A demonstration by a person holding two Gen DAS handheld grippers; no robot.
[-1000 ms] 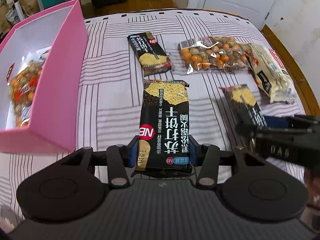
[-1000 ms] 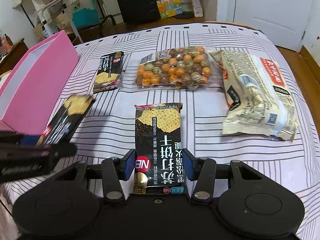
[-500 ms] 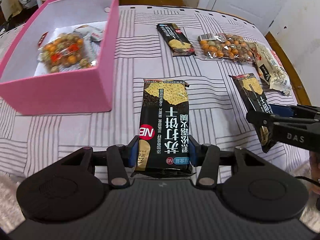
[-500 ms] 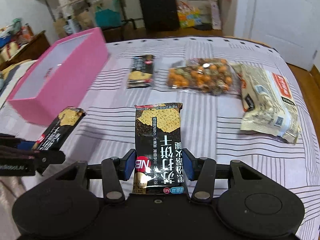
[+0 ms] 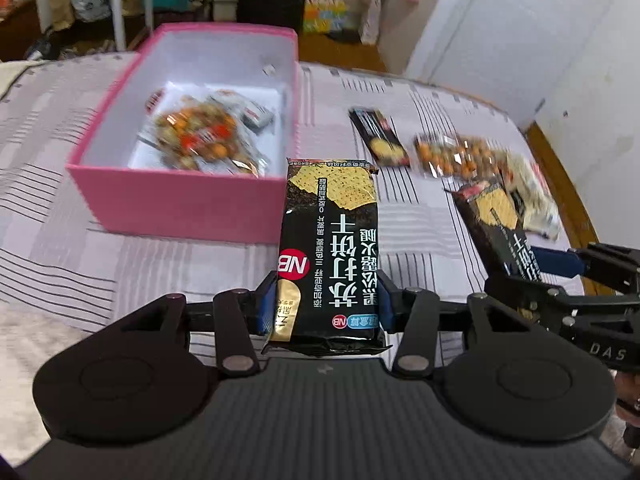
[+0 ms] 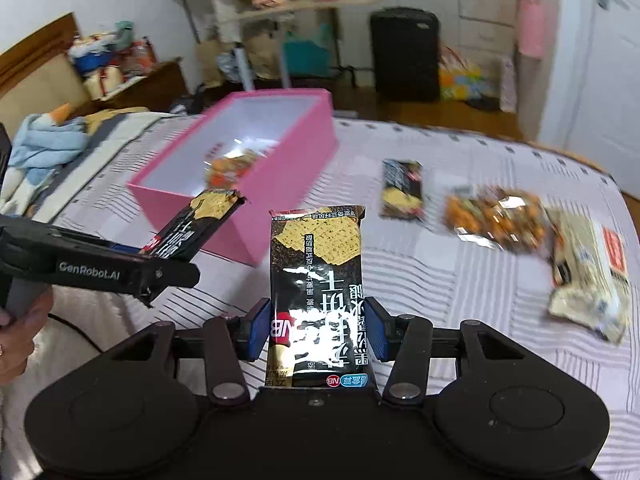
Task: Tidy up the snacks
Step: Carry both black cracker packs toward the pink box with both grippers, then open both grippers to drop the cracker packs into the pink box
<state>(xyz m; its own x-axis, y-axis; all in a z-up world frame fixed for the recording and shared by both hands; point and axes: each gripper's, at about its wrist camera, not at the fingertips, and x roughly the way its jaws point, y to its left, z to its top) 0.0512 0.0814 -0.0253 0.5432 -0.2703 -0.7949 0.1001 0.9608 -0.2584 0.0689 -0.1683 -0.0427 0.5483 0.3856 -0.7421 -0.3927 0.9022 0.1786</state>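
My left gripper (image 5: 325,304) is shut on a black cracker packet (image 5: 332,240), held above the striped bedspread just in front of the pink box (image 5: 180,204). My right gripper (image 6: 317,328) is shut on a second black cracker packet (image 6: 318,280); it shows at the right of the left wrist view as a packet (image 5: 496,216) in dark jaws. The pink box (image 6: 296,160) holds a clear bag of mixed nuts (image 5: 196,136) and a small white packet (image 5: 256,114). The left gripper's packet (image 6: 196,224) hangs near the box's front corner.
On the bedspread to the right lie a third black cracker packet (image 6: 402,188), a clear bag of nuts (image 6: 496,216) and a cream snack bag (image 6: 588,272). A hand (image 6: 20,332) grips the left handle. Blue cloth (image 6: 44,144), furniture and a black suitcase (image 6: 404,52) stand beyond the bed.
Both grippers have risen and swung left toward the pink box, each keeping its cracker packet. The box now sits ahead and its inside is in plain view.
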